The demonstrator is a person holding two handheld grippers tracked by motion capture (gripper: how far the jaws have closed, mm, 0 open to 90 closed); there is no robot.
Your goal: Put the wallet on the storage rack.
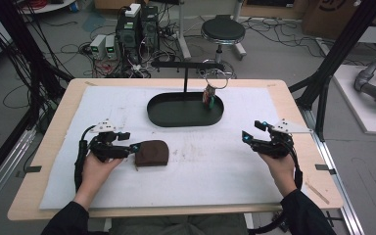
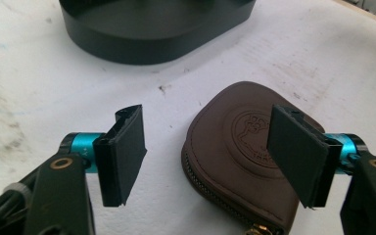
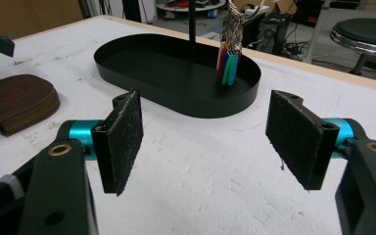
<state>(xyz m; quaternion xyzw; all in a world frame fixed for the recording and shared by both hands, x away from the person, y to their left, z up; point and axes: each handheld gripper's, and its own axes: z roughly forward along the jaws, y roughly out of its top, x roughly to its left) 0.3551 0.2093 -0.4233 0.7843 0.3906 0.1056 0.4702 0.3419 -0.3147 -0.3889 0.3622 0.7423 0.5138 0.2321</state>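
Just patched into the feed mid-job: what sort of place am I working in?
Probably a robotics lab or data-recording workspace: black desktop computer towers amid tangled floor cables, a round black stool, and a black metal frame around the white-covered wooden table.

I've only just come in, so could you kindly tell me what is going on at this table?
A person holds a hand-held gripper in each hand over a white-covered table. The left hand-held gripper is at a brown zipped leather pouch, jaws open with one pad over its edge, not gripping it. The right hand-held gripper hovers open over the mat, holding nothing. Behind them sits a black oval tray with a stand from which a bunch of coloured key tags hangs.
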